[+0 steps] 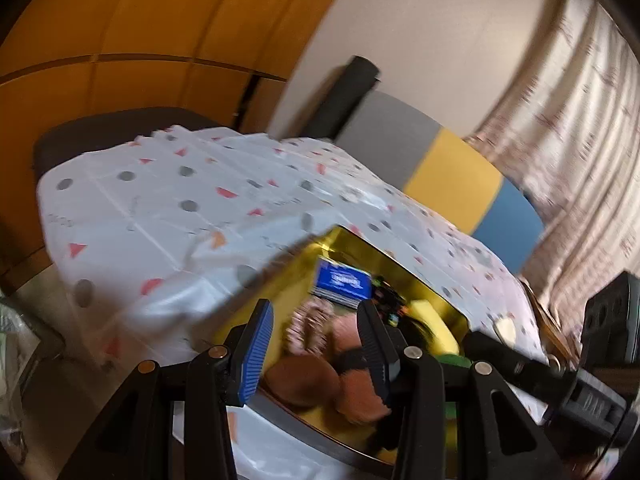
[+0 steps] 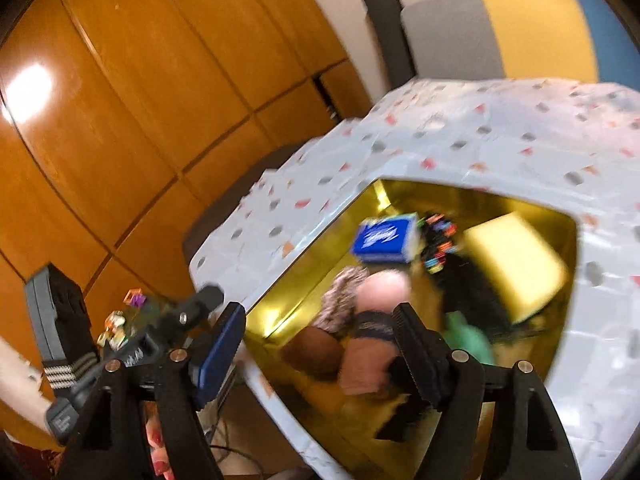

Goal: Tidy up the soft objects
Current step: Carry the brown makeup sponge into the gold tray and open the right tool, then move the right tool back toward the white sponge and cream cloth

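Note:
A shiny gold tray (image 1: 436,286) (image 2: 296,284) lies on the patterned tablecloth and holds soft things: a blue tissue pack (image 1: 342,282) (image 2: 384,240), a yellow sponge (image 1: 434,320) (image 2: 516,260), a pink patterned cloth (image 1: 308,324) (image 2: 348,300), brown pads (image 1: 304,380) (image 2: 316,350), a green item (image 2: 468,338) and a dark bundle with coloured clips (image 2: 438,244). My left gripper (image 1: 316,354) is open above the tray's near end, empty. My right gripper (image 2: 316,350) is open above the tray's left end, empty. Both views are blurred.
The table (image 1: 160,208) (image 2: 480,140) has a white cloth with grey dots and red triangles. An orange wooden wardrobe (image 1: 120,40) (image 2: 120,120) stands behind. A grey, yellow and blue panel (image 1: 452,168) (image 2: 532,28) and a curtain (image 1: 580,120) stand at the right.

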`<state>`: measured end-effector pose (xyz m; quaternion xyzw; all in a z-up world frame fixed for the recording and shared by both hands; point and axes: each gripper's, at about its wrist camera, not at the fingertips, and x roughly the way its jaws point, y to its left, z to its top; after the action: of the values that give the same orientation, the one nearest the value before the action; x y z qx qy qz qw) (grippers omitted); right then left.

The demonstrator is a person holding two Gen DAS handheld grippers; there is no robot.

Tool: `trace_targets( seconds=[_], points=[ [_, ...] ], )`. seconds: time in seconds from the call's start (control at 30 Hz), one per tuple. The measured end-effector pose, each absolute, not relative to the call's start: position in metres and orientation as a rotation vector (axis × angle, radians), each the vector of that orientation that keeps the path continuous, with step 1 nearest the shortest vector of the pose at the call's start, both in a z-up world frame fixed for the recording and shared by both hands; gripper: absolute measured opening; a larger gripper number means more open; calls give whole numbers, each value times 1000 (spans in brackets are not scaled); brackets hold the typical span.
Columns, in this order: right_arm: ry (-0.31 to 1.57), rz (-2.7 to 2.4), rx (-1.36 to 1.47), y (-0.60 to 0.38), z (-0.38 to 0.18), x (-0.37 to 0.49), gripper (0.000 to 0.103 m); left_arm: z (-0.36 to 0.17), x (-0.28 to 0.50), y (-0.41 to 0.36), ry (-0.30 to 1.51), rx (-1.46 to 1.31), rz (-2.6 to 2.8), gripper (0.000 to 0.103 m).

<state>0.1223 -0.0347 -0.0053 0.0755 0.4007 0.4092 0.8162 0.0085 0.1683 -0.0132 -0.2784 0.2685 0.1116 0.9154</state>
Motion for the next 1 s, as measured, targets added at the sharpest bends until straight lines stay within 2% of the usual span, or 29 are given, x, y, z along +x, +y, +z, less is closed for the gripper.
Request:
trace_targets(
  seconds=[0.2,0.5,0.87,1.0],
  points=[
    [842,721,177,-97,-7,141,79,-4,11,132,538,-496,72,44],
    [931,490,136,-201,-47,173,79,16,16,53,557,-357,-134,44],
    [930,233,82,-336,-55,240,79,34,70,-64,698,-218,-360,45],
    [931,142,148,-380,-63,257,79,25,104,-110,785,-190,-402,52]
  ],
)
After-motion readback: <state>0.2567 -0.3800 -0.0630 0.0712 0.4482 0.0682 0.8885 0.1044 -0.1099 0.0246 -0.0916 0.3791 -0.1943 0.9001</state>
